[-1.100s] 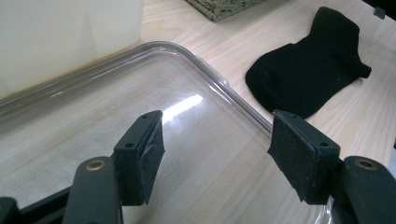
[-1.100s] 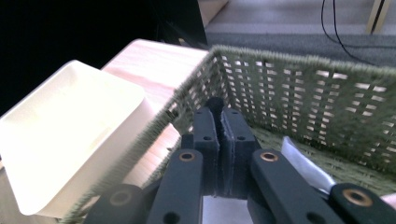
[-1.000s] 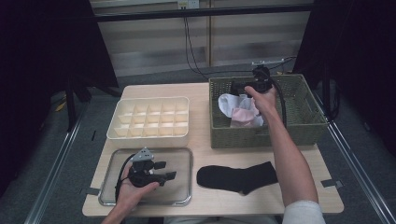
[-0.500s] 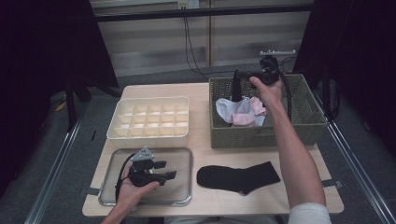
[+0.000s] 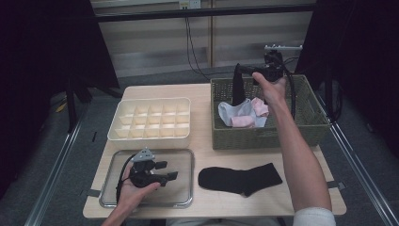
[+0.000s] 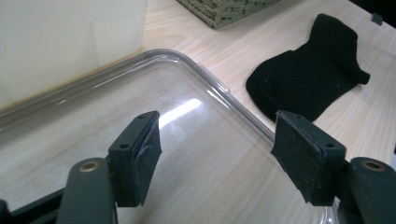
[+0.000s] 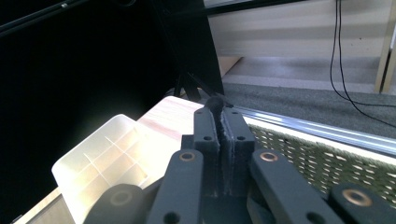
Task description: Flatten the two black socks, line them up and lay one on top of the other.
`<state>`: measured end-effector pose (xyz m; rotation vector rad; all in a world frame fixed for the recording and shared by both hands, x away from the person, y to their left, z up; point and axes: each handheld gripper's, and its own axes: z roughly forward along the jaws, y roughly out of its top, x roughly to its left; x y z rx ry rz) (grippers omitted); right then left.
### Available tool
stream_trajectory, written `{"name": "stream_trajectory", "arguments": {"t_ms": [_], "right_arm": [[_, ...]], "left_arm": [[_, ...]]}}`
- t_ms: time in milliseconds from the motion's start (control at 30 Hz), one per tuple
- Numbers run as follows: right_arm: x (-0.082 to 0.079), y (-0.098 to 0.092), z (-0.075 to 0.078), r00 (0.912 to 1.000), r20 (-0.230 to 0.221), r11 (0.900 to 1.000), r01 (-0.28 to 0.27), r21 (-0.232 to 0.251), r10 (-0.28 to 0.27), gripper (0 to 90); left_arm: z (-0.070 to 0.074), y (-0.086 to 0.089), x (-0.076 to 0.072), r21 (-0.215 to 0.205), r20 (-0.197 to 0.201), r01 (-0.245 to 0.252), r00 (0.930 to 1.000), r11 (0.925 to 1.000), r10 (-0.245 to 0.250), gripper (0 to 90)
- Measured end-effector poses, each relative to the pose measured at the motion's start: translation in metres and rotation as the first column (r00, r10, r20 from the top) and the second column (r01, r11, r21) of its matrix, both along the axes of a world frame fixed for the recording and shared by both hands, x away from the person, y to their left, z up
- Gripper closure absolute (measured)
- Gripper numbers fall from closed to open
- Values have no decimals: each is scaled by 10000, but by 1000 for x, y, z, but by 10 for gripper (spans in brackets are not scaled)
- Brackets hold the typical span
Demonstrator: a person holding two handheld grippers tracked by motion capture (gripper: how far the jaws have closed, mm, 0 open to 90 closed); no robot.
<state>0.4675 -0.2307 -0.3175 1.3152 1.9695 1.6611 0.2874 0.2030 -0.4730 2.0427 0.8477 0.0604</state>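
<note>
My right gripper (image 5: 248, 71) is held above the woven basket (image 5: 310, 123), shut on the top of a black sock (image 5: 238, 89) that hangs down over the pale socks (image 5: 244, 114). In the right gripper view the sock's edge (image 7: 215, 103) sticks out between the closed pads of that gripper (image 7: 223, 122). My left gripper (image 5: 168, 170) rests over the clear tray (image 5: 183, 200). It stands open (image 6: 217, 154) and its jaws have just widened a little, with nothing between them. A second black sock (image 5: 240, 179) lies flat on the table, to the right of the tray (image 6: 205, 88).
A cream divided box (image 5: 150, 121) stands behind the tray, left of the basket. The basket holds grey and pink socks. Cables hang at the wall behind the table. The flat black sock (image 6: 308, 79) lies just past the tray's rim.
My right gripper has risen, drawing the black sock up out of the basket until it hangs free. The left gripper has stayed over the tray.
</note>
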Motion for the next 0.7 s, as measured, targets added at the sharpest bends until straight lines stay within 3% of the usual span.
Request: {"name": "stream_trajectory", "arguments": {"t_ms": [433, 700], "right_arm": [[-19, -1, 28, 9981, 615, 9999, -2, 143, -7, 853], [-28, -4, 45, 9951, 980, 9998, 83, 172, -99, 853]], "left_arm": [[3, -3, -3, -365, 46, 508, 9987, 9980, -506, 226], [3, -4, -5, -279, 157, 362, 9992, 9990, -358, 227]]}}
